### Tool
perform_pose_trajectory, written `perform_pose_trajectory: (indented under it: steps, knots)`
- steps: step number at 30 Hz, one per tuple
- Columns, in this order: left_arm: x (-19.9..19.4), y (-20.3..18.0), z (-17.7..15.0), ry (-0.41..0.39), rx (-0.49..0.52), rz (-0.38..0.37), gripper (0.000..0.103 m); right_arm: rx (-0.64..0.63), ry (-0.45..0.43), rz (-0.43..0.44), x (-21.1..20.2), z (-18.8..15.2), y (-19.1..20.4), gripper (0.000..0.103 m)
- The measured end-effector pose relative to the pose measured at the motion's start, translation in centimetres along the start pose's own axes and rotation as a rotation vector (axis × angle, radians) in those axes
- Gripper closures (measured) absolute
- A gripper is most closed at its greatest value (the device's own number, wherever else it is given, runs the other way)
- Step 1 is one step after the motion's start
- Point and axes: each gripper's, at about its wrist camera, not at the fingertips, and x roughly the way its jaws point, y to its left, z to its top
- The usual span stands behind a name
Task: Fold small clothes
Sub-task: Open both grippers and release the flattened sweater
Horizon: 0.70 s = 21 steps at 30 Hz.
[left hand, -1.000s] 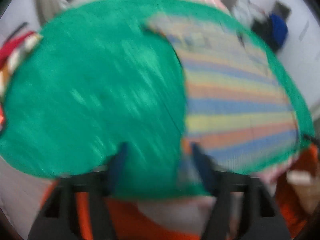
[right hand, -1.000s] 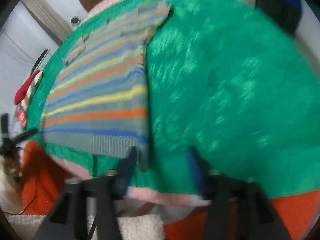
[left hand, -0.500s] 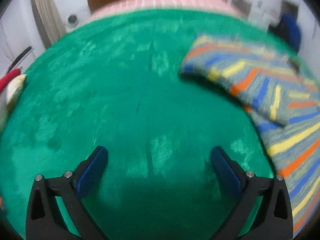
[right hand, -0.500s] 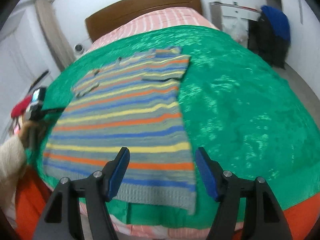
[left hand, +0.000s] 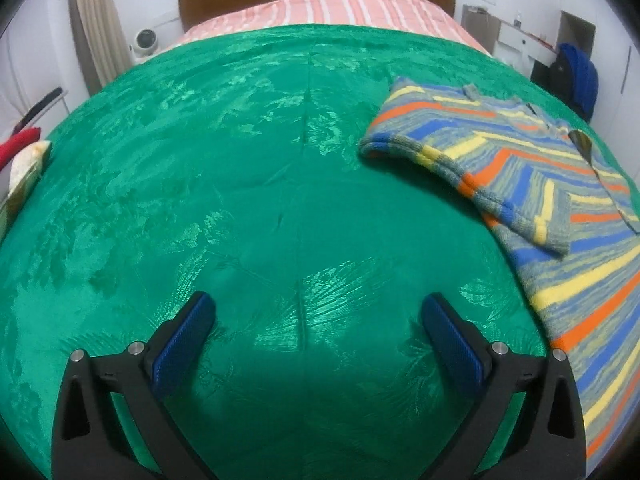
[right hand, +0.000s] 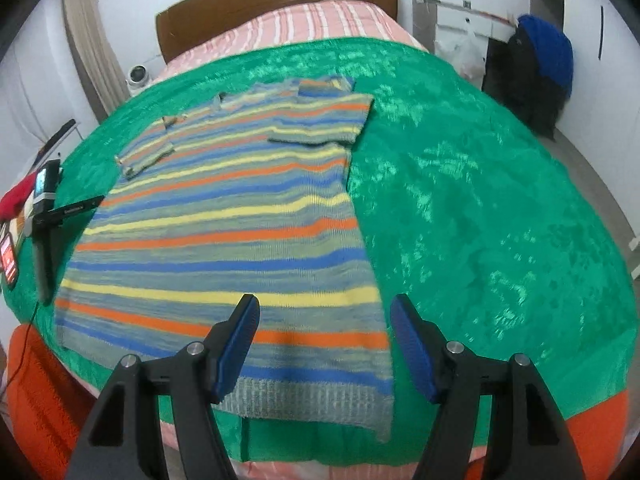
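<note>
A bed (right hand: 500, 184) under a green cover filled both views, with a wooden headboard (right hand: 276, 4) and a pink striped sheet (right hand: 320, 20) at the far end. The sweater (right hand: 224, 224), striped in blue, orange and yellow, lay flat on the cover with its hem toward the near edge and both short sleeves already turned in over the body; in the left wrist view the same sweater (left hand: 560, 208) sat off to the right, one folded sleeve (left hand: 460, 148) nearest. The left gripper (left hand: 316, 320) hovered over bare cover just beside the garment, jaws at their widest and nothing between them. The right gripper (right hand: 324, 320) hung over the hem near the right corner, jaws partly apart and empty, pads not on the knit.

Judged step: taking the hem to fold the body upward. To do it well, each gripper should pinch one hem corner, catching both knit layers but not the cover beneath; the left one would first need to come across to the garment's left corner. Lifting both corners level and together should keep the stripes parallel and the tucked sleeves in place. A loose knit may stretch, so a short, low lift is safer
</note>
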Motion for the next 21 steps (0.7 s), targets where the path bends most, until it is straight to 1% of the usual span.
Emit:
perform_pose_trajectory:
  steps: [3,6,8,11,13,17,21]
  knots:
    - [-0.1,-0.1,0.0,0.0,0.003,0.002,0.0,0.013,0.028,-0.004,0.7,0.0,0.5,0.036]
    - [-0.1,-0.1,0.0,0.0,0.002,0.002,0.0,-0.012,0.037,-0.018,1.0,0.1,1.3,0.036]
    - [0.0,-0.1,0.0,0.0,0.002,0.002,0.0,-0.026,0.025,-0.024,0.8,0.2,1.7,0.036]
    - [-0.1,-0.1,0.0,0.0,0.002,0.002,0.0,-0.035,-0.028,-0.021,-0.2,0.2,1.8,0.036]
    - [-0.1,-0.1,0.0,0.0,0.002,0.002,0.0,-0.032,-0.046,-0.026,-0.4,0.1,1.5,0.036]
    - [-0.1,-0.1,0.0,0.0,0.002,0.002,0.0,-0.002,-0.024,-0.006,0.3,-0.2,0.6,0.036]
    - [-0.1,-0.1,0.0,0.0,0.002,0.002,0.0,0.007,-0.053,0.01,-0.4,-0.4,0.0,0.036]
